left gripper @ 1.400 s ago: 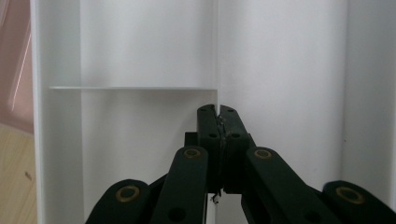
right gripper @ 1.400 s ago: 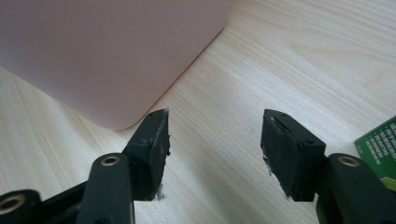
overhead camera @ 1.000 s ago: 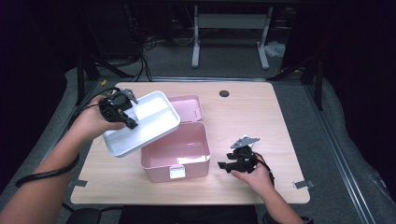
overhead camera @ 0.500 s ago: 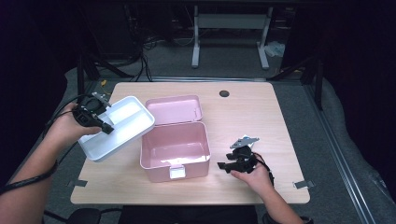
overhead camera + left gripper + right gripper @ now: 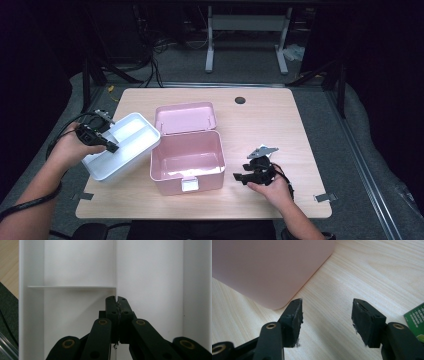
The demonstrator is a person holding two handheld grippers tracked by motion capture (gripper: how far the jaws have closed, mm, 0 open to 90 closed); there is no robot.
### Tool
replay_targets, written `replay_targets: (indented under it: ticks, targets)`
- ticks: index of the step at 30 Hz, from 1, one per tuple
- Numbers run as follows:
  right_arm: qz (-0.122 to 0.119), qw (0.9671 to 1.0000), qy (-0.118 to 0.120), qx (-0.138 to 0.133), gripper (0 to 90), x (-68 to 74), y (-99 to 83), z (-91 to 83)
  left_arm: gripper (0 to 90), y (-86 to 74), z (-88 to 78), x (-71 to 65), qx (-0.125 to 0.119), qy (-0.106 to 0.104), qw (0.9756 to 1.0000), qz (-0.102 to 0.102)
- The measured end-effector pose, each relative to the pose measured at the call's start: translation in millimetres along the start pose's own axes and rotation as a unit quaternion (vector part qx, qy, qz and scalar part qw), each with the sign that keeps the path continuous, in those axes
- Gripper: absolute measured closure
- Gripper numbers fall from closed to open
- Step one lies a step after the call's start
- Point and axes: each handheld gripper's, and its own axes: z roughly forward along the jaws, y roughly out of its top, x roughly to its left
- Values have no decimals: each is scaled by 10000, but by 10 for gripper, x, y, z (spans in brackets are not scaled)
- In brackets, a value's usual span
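Note:
A white divided tray hangs tilted over the table's left edge, beside the open pink box. My left gripper is shut on the tray's thin middle divider; in the left gripper view the jaws pinch that wall from above, with the tray's white compartments on both sides. I cannot tell if the tray touches the table. My right gripper rests on the table to the right of the box, open and empty. In the right gripper view its gap faces the box's rounded pink corner.
The box's lid stands folded back behind it. A dark round hole sits in the wooden table near the far edge. A green board lies at the right edge of the right gripper view. Cables trail off the table's left side.
My left hand has carried the white tray leftward and down, from above the box's left rim to the table's left edge. The right gripper has kept still.

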Motion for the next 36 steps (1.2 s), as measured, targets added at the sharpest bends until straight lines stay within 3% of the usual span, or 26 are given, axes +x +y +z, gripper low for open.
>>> replay_targets:
  ticks: [5, 15, 21, 28, 36]
  targets:
    - [-16, 10000, -4, 0, 419, 9, 4, 1, 893, -68, -107, 24, 20, 102, 9999, -18]
    - [-19, 10000, -13, -26, 420, 5, 5, -4, 893, -198, -54, 106, 33, -4, 9998, -174]
    - [-13, 10000, 14, -48, 420, -1, 6, -10, 893, -244, -40, 158, 155, 119, 9994, -298]
    - [-9, 10000, -4, -55, 419, 6, 8, -16, 893, -287, 153, 182, 299, 139, 9987, -397]
    - [-43, 9999, -3, -92, 420, 6, 10, -26, 893, -288, 502, 190, 304, -72, 9980, -540]
